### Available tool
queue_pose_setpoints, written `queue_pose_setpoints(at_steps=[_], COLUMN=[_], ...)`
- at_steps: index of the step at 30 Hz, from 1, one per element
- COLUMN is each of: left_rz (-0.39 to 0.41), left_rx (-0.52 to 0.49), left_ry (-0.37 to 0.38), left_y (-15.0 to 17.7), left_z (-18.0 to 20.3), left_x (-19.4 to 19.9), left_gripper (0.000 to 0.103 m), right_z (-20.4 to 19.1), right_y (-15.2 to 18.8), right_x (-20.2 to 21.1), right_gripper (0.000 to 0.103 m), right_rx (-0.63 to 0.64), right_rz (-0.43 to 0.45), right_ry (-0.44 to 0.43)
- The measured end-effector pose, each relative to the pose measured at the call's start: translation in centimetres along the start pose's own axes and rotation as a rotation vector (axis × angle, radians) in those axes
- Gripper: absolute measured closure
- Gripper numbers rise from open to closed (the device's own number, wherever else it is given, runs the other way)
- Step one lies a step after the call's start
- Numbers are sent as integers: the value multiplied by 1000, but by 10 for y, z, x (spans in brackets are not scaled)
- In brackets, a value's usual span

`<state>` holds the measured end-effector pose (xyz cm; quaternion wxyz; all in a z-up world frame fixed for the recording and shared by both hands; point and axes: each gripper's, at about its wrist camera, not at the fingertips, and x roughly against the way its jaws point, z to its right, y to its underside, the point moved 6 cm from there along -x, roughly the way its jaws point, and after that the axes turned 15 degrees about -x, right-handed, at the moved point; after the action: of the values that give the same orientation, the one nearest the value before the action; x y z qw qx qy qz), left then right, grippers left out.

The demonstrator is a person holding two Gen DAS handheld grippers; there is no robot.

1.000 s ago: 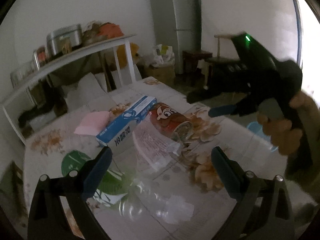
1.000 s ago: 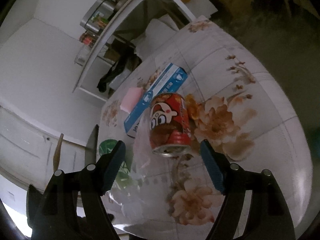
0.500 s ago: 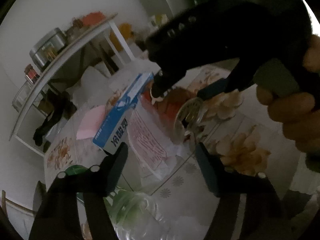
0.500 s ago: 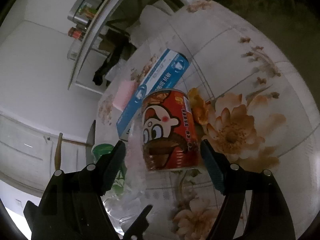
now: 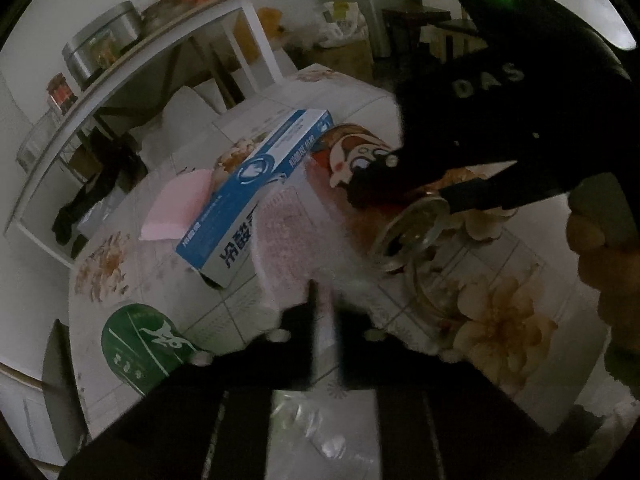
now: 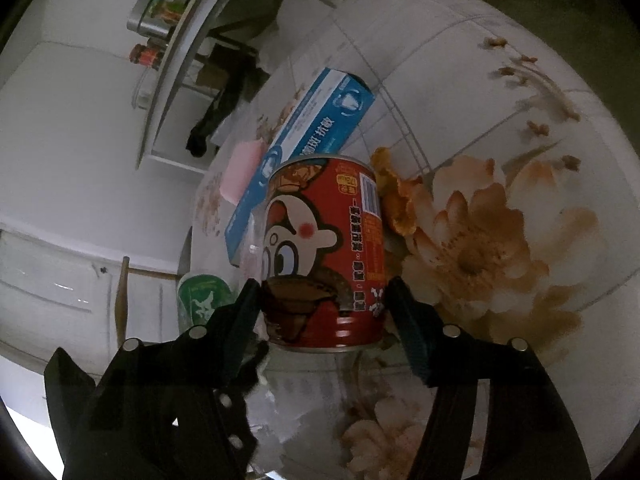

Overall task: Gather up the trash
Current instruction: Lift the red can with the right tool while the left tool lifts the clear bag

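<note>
The left tool (image 5: 324, 312) has just closed, its jaws pinching what looks like a clear plastic wrapper (image 5: 292, 236) lying straight ahead. The right tool (image 6: 324, 304) has been narrowing, its jaws either side of a red can (image 6: 324, 252) on the flowered worktop (image 6: 500, 128); contact is unclear. A blue box (image 6: 312, 140) sits beyond the can.

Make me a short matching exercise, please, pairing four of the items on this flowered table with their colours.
Column one:
1. drink can
2. long carton
3. flat pad
4. round lid

Column two:
a. green with white markings
b. red with a cartoon face
c. pink
d. blue and white

Pairs: 1-b, 2-d, 3-c, 4-a

The drink can lies on its side between the jaws of the right gripper.
</note>
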<state>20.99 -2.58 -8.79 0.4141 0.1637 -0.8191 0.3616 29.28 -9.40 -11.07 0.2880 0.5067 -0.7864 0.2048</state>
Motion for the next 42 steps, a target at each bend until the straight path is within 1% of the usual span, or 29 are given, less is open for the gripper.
queue_pose_setpoints(at_steps=[2,5,9,11,13,14,15,16,17,20,22,24,26,28,29,31,34,35,38,40,42], left_rz=[9,44,111,132,158,170,176,182,186,183,179,176,171,166,161,155,146,143,142,142,142], left_rx=[16,38,77,89,101,104,104,102,100,105,113,113,116,119,123,137,162,169,177,184,195], left_ry=[20,38,85,95,122,133,138,141,142,175,189,180,178,172,172,184,212,218,213,206,200], left_y=[1,0,-6,-8,-12,-14,-15,-16,-16,-17,-17,-16,-14,-12,-12,-9,-6,-5,-4,-5,-4], left_z=[0,0,0,0,2,3,4,6,7,14,16,17,17,14,13,11,8,6,1,-3,-8], left_x=[1,10,26,32,39,42,44,46,47,45,43,42,40,38,37,35,30,29,28,27,27], left_gripper=[103,103,103,103,103,103,103,103,103,103,103,103,103,103,103,103,103,103,103,103,103], right_z=[0,1,4,3,1,1,-1,-3,-6,-2,2,6,4,1,1,-2,-4,-3,-2,-2,-1], right_y=[2,4,10,12,15,16,17,18,19,17,16,16,18,22,24,33,50,59,75,79,79], right_x=[5,16,35,42,51,54,57,61,64,63,56,52,53,59,62,69,69,67,56,50,45], right_gripper=[42,42,42,42,43,44,49,62,65,65,65,63,60,52,50,43,37,36,33,31,30], right_rx=[3,-2,-5,4,22,29,39,48,61,82,71,57,65,88,103,174,273,324,405,429,437], right_rz=[5,15,40,66,95,105,116,125,135,163,155,148,159,175,181,195,201,197,186,185,186], right_ry=[0,-6,-3,13,37,43,46,48,63,112,131,128,118,82,72,63,79,96,150,162,145])
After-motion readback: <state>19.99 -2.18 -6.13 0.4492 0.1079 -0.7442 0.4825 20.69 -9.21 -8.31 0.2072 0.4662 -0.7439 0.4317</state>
